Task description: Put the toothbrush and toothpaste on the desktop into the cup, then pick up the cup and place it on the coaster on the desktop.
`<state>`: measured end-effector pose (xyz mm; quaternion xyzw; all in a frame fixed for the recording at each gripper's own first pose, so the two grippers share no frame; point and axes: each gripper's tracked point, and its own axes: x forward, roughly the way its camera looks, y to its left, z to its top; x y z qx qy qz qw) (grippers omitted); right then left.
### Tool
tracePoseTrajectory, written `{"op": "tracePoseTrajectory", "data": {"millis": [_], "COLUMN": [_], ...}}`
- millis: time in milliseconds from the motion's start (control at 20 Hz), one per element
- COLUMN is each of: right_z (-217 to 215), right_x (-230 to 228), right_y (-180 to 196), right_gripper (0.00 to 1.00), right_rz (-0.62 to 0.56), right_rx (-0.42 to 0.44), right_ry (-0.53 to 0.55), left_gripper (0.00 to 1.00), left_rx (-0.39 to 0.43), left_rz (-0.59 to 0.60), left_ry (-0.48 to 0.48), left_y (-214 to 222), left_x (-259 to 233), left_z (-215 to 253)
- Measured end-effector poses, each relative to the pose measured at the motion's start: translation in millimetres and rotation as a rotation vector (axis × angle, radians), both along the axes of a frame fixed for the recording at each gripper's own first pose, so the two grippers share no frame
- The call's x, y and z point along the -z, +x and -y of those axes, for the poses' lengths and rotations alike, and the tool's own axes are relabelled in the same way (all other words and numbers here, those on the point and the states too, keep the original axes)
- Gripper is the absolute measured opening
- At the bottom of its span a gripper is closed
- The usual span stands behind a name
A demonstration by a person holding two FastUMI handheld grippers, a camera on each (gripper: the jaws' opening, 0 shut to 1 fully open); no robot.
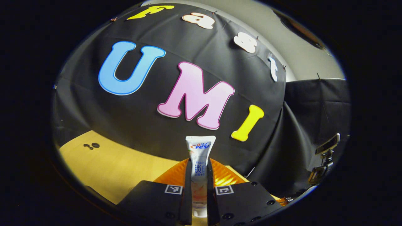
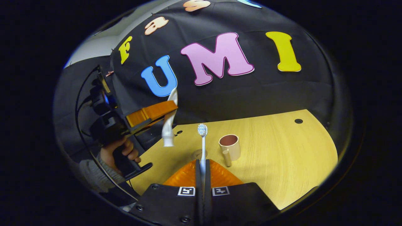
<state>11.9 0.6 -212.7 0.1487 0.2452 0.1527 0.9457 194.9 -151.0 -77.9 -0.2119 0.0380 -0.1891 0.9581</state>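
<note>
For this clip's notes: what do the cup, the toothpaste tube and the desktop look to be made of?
Cup: matte beige with a darker inside and a thick handle, which suggests plastic or glazed ceramic; I cannot tell which.
Toothpaste tube: soft plastic with a glossy printed skin and a flat crimped end, pinched in the left gripper.
Desktop: pale wood or wood-look laminate, judging by fine straight grain lines and a low sheen.

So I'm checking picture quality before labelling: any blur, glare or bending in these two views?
Left gripper view: the toothpaste is sharp, the wall bulges from the fisheye and the rim goes dark. Right gripper view: the toothbrush and cup are crisp, the desk edge curves, with no strong glare.
</note>
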Motion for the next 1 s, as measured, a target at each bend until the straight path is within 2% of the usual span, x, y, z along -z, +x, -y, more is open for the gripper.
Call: {"op": "tracePoseTrajectory", "data": {"millis": [200,500,700,1000], "right_z": [16.6,43.0,58.0,72.2], "right_x": [11.9,34.4,50.2,59.9], "right_y": [5.6,19.4,29.9,45.5], "right_gripper": [0.05,0.05,0.05,0.05], "right_rz": [0.013,0.025,0.027,0.033], "right_rx": [-0.008,-0.004,0.012,0.043], "right_ry": [0.019,0.029,0.029,0.042], "left_gripper": [0.24,0.24,0.23,0.23], "left_rx": [-0.021,-0.078,-0.126,-0.133], "left_rz": [0.073,0.087,0.089,0.088], "left_ry": [-0.056,-0.05,0.037,0.169], "left_y": [47.0,103.4,125.0,129.5], "left_x": [11.6,68.0,110.2,155.5], "left_z": [21.5,41.7,51.6,69.6]}}
